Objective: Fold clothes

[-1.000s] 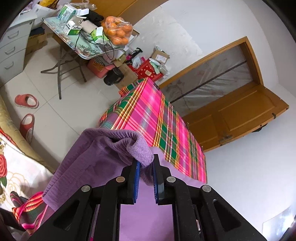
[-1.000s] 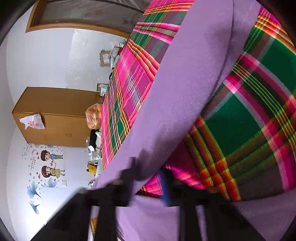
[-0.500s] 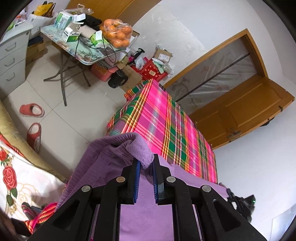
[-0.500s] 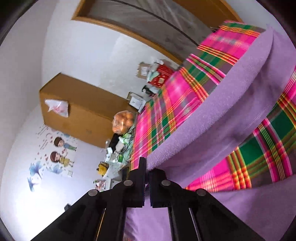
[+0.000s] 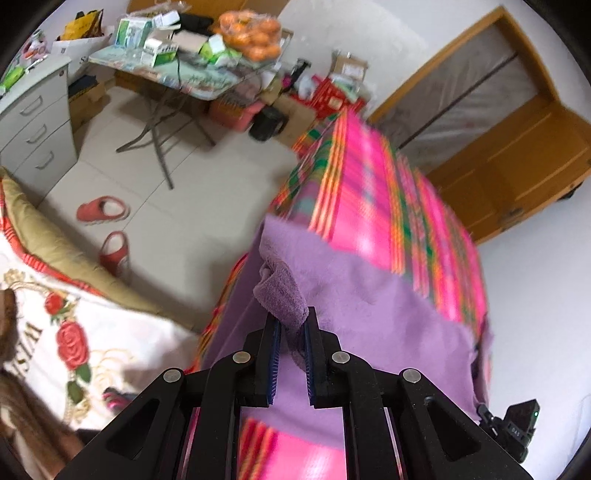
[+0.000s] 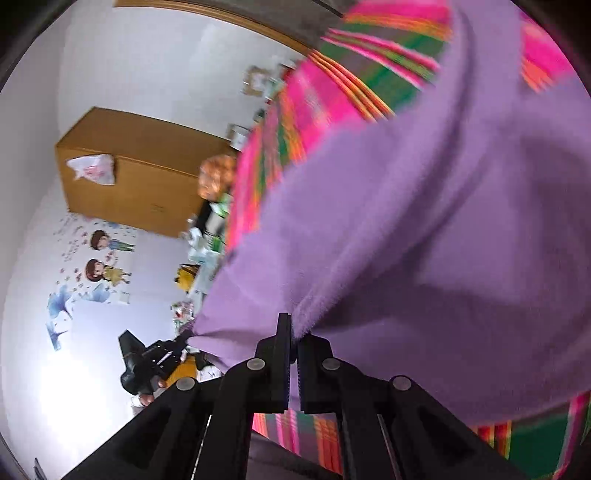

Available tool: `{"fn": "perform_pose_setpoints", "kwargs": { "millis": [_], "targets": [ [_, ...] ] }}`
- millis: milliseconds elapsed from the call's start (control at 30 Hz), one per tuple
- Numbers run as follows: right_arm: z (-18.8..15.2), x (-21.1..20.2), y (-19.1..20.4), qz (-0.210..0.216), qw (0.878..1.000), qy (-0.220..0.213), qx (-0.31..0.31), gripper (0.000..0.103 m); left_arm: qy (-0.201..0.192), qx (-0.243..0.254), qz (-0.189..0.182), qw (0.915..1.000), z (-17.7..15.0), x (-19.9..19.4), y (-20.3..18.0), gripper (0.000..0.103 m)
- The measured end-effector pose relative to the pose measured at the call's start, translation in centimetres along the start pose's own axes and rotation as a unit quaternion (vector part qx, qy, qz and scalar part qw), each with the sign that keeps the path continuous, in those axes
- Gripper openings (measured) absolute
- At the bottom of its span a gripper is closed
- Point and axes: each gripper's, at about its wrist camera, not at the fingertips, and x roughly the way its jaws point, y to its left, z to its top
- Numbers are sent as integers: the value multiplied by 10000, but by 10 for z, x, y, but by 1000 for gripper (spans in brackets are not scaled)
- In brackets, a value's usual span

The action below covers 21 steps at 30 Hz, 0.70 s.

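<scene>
Currently, step: a purple garment (image 5: 369,295) is being carried by two corners, judged to be mid-fold.
Left hand-held gripper (image 5: 292,334): nearly pressed together, pinching a bunched corner of the garment between its blue pads.
Right hand-held gripper (image 6: 293,334): pressed together on a thin edge of the garment (image 6: 424,229); the fleece is seen entering the jaws at their tips.
Garment place: spread over the plaid tabletop (image 5: 373,192), hanging past its near edge, with plaid showing beyond it and below it in both views.
Reason for the hold: two corners are judged to be gripped so that one edge can be kept taut and laid squarely over the rest; a single grip would let the cloth sag and twist.
Reason for the tabletop: a flat surface is needed so that the layers can be lined up.
Containers: a clear bag of oranges (image 5: 251,31) is seen on a folding table (image 5: 184,74) well beyond the tabletop, among small boxes; a drawer unit (image 5: 35,125) stands closed, contents hidden.
Floor: two red slippers (image 5: 105,210) lie well apart from the tabletop.
Blur: detail of the plaid is smeared, so creases cannot be told.
</scene>
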Motion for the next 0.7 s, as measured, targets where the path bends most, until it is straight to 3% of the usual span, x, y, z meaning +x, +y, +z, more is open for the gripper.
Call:
{"fn": "perform_pose_setpoints", "kwargs": {
  "millis": [100,267,433,600,700],
  "targets": [
    [-8,0,-2,-1,10000,73,19,3,200,201,190,9994,-7,4,2,11],
    [-21,-8,12,-116,9989,73,-458,3,338,691,348,9964,-17,-1,1,11],
    [-36,9,-12,-340,9986,374,-139,3,674,783,526,9933,-25,12,13,11],
    [-38,-1,2,-303,9982,236,-453,3,630,996,535,9916,-27,6,6,11],
    [-40,5,-5,-506,9968,349,-515,3,728,1136,616,9889,-29,10,4,11]
  ]
}}
